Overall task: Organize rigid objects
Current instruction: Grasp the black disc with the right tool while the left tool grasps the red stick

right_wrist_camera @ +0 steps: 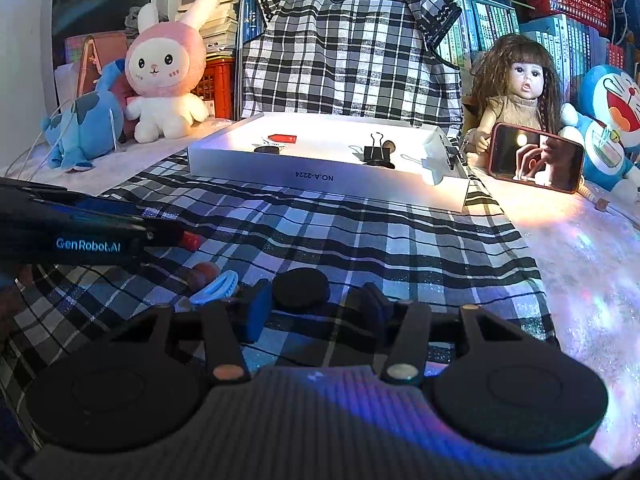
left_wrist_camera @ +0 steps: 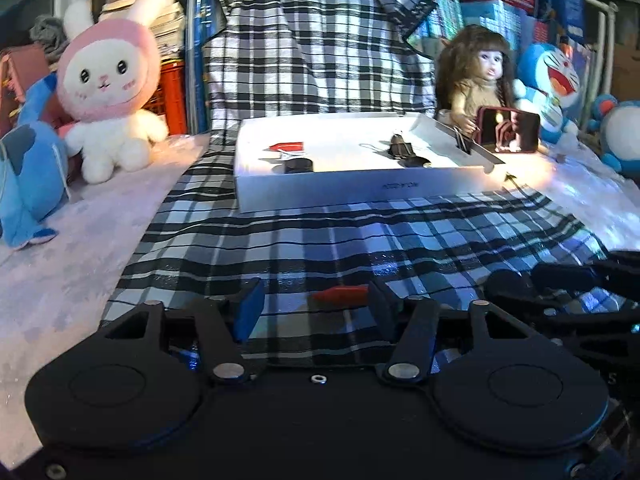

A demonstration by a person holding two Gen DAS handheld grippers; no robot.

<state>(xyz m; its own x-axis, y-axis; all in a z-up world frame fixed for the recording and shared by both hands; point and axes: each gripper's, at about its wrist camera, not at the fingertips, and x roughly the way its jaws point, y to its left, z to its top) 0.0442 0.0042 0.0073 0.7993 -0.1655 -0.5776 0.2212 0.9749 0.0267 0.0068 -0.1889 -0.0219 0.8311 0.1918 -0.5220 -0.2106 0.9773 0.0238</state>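
A white shallow box lies on the plaid cloth and holds a red piece, a black binder clip and black discs. My left gripper is open, low over the cloth, with a small red piece lying between its fingers near the right one. My right gripper is open, with a black disc between its fingertips. A light blue ring and a brown piece lie left of it.
A pink rabbit plush and blue plush sit at the left. A doll, a phone and a Doraemon plush stand at the right. Books and crates line the back. The left gripper's body reaches in beside the right one.
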